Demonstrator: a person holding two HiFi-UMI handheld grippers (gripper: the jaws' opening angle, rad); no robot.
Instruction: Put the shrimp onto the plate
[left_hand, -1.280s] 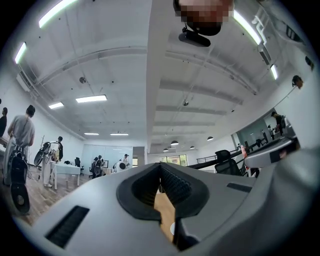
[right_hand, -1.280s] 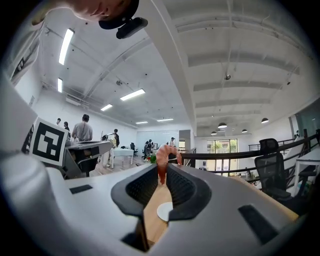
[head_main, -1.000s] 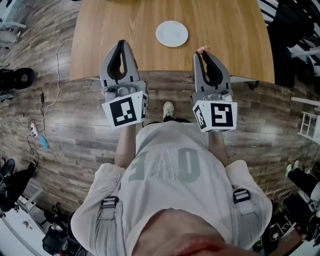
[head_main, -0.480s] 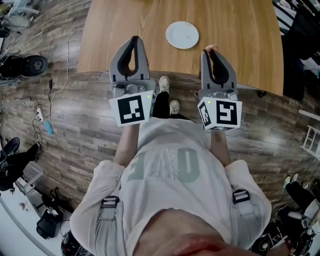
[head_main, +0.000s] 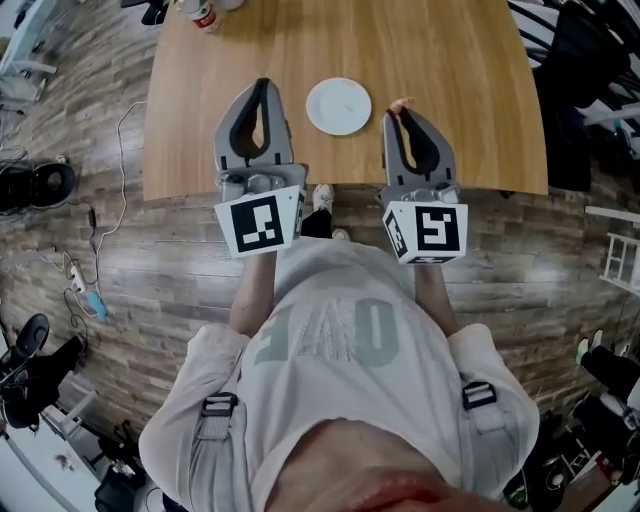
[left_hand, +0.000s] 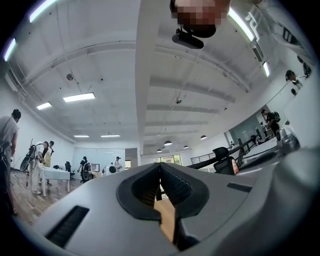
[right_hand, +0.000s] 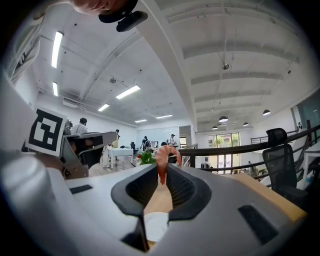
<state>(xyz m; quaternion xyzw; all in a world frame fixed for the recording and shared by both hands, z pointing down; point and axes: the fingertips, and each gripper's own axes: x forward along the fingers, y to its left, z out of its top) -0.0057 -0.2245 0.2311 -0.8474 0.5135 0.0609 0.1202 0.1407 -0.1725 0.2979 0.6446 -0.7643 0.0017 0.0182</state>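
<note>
A white round plate (head_main: 338, 106) lies on the wooden table (head_main: 450, 60), near its front edge. My right gripper (head_main: 397, 108) is shut on an orange-pink shrimp (head_main: 402, 103), just right of the plate. In the right gripper view the shrimp (right_hand: 165, 159) curls up between the jaw tips, and the plate (right_hand: 156, 226) shows low between the jaws. Left of the plate, my left gripper (head_main: 262, 84) is over the table with its jaws together and nothing in them. The left gripper view (left_hand: 160, 168) looks up at the ceiling; its jaws meet at the tips.
Some bottles (head_main: 205, 12) stand at the table's far left corner. Wood-plank floor with cables (head_main: 90, 200) runs left of the table. People and desks (left_hand: 52, 172) stand far off in the hall. A black chair (right_hand: 281, 155) sits to the right.
Both grippers have moved forward over the table's front edge. The plate now lies between them. The right gripper has kept its hold on the shrimp.
</note>
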